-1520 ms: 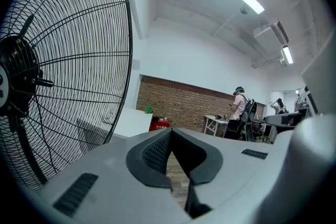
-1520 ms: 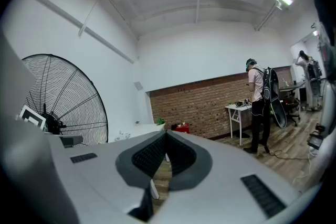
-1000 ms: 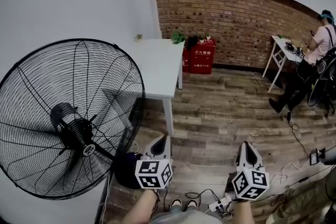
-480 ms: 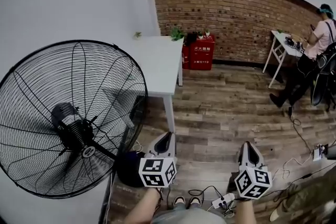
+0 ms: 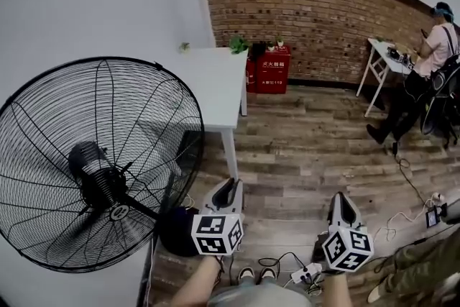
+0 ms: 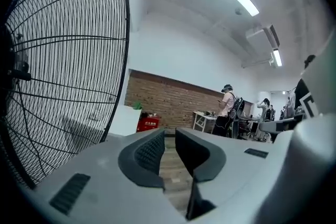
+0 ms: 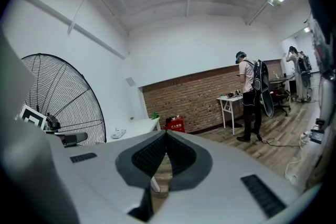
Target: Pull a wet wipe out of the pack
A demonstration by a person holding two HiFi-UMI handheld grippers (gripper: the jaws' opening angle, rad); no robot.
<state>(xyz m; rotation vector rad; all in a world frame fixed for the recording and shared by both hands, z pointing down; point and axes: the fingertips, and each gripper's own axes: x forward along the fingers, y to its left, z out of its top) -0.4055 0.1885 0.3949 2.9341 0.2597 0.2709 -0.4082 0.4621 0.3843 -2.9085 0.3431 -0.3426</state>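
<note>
No view shows the wet wipe pack clearly enough to place it. Two grippers sit at 6 o'clock, barely shifted since a second ago. The left gripper (image 5: 230,188) has its fingers slightly spread, nothing between them, and the right gripper (image 5: 339,199) has its fingers pressed together. One large fan (image 5: 100,162) stands at 9 o'clock, one white desk (image 5: 215,83) at 12, and one seated person (image 5: 425,72) at 2.

Fan (image 5: 100,162) left, table (image 5: 215,83) behind it — boxes (image 5: 267,75) against wall (image 5: 323,18) behind table; person (image 5: 430,57) far right; left gripper (image 5: 231,185), right gripper (image 5: 339,198) nearest.
</note>
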